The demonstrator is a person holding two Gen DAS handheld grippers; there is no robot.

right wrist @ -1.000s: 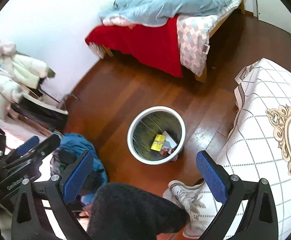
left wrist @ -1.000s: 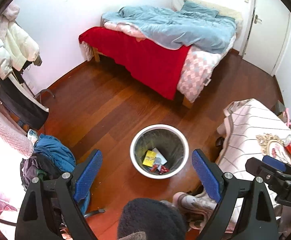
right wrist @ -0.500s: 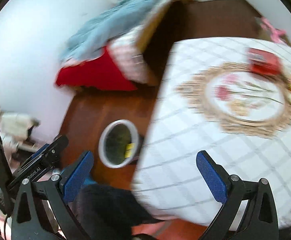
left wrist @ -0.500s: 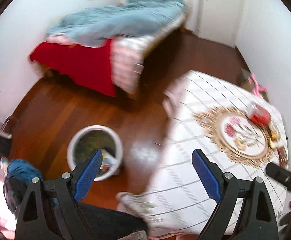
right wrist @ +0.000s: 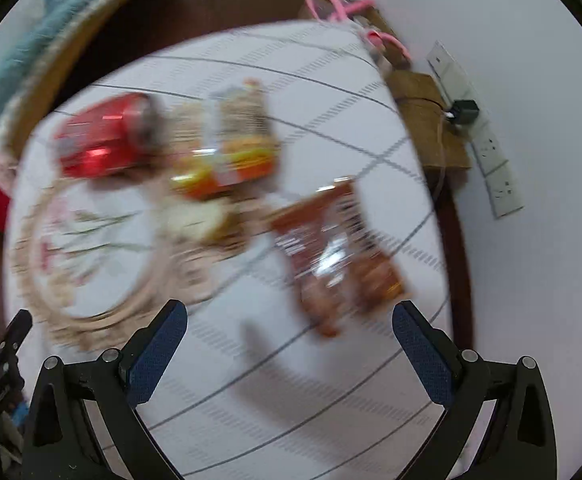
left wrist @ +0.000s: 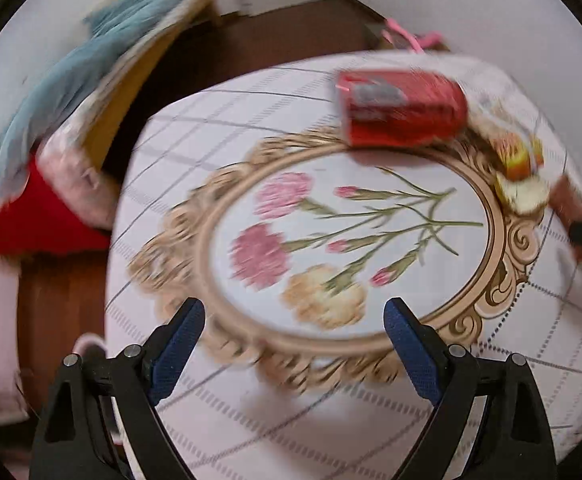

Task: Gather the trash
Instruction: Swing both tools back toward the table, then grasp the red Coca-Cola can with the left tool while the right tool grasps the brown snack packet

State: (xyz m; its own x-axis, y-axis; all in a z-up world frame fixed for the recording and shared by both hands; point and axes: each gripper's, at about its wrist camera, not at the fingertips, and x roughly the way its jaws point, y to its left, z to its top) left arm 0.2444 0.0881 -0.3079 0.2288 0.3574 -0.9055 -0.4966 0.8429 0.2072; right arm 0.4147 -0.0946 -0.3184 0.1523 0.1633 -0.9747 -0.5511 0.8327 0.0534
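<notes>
Your 2 grippers, left gripper [left wrist: 295,344] and right gripper [right wrist: 289,346], gape empty; red can [right wrist: 107,136] and brown wrapper [right wrist: 339,248] lie ahead, uncollected.

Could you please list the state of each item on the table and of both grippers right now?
red can: lying on its side on the tablecloth.
orange wrapper: lying flat beside the can.
brown snack bag: lying flat, apparently opened, nearest the right gripper.
left gripper: open, empty, above the cloth.
right gripper: open, empty.

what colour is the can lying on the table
Red can, clearest in the left wrist view.
</notes>
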